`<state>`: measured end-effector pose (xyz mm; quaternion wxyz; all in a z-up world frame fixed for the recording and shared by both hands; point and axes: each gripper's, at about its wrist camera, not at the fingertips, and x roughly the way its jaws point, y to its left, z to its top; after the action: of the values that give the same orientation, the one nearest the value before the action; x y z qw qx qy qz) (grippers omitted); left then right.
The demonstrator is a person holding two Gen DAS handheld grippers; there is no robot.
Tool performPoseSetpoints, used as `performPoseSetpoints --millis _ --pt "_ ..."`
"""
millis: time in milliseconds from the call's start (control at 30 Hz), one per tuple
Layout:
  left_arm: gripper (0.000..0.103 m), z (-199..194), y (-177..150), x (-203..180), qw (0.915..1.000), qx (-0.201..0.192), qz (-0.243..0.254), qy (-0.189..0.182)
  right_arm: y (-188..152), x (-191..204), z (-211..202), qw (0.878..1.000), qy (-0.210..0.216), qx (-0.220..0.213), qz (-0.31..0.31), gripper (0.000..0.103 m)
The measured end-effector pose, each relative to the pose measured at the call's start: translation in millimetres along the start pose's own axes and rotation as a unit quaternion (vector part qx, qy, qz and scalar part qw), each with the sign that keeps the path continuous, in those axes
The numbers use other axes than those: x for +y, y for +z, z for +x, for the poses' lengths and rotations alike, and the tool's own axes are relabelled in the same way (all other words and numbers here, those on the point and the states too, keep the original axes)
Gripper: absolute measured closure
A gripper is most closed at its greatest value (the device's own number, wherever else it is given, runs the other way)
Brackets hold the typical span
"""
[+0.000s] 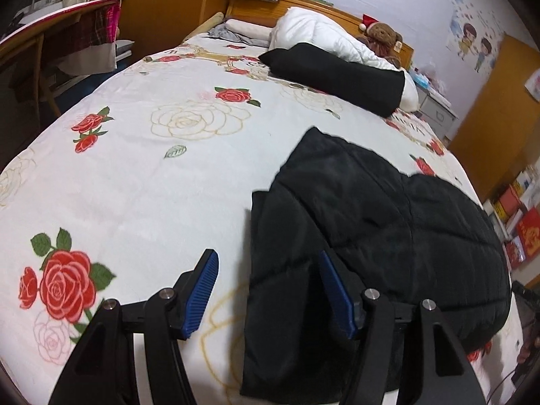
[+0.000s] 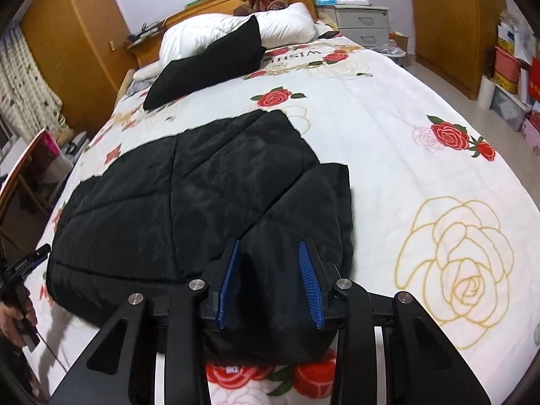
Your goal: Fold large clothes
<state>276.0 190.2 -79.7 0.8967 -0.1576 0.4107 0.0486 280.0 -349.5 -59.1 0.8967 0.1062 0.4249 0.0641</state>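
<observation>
While the black quilted jacket lies spread on the bed, filling the lower centre of the right wrist view, we note both tools low at its near hem. Right tool: blue pads straddle a raised fold of the hem at bottom centre; fabric fills the gap and seems to touch both pads, so we read it as closed on the jacket, though how firmly we cannot tell. Left tool: jaws stand wide apart, the right-hand pad over the jacket's edge, the left-hand pad over bare floral bedspread; nothing gripped. We judge this placement sets up a two-corner lift of the hem, to carry it toward the collar end.

Jacket appearance: puffy, stitched in panels, faint sheen, one sleeve laid across the body, already partly folded. A second dark garment rests against the white duvet in the upper part of the frame.
</observation>
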Motion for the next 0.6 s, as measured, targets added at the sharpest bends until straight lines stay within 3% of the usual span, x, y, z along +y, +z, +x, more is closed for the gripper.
performPoseSetpoints --millis 200,300,467,600 --pt "0.042 24.9 11.9 -30.0 0.9990 0.002 0.039 -0.020 13.4 17.3 22.4 0.999 -0.013 0.001 -0.049 0.066" --pt "0.042 56.0 4.5 -48.4 0.9968 0.019 0.077 -0.010 9.5 0.5 63.5 0.997 -0.049 0.051 -0.033 0.070" --pt "0.040 68.4 6.4 -45.3 0.9979 0.027 0.052 -0.027 5.1 -3.5 78.3 0.996 -0.061 0.056 -0.034 0.070" --pt "0.041 46.9 12.2 -43.2 0.9980 0.021 0.057 -0.019 13.7 -4.2 61.0 0.997 -0.061 0.046 -0.015 0.068"
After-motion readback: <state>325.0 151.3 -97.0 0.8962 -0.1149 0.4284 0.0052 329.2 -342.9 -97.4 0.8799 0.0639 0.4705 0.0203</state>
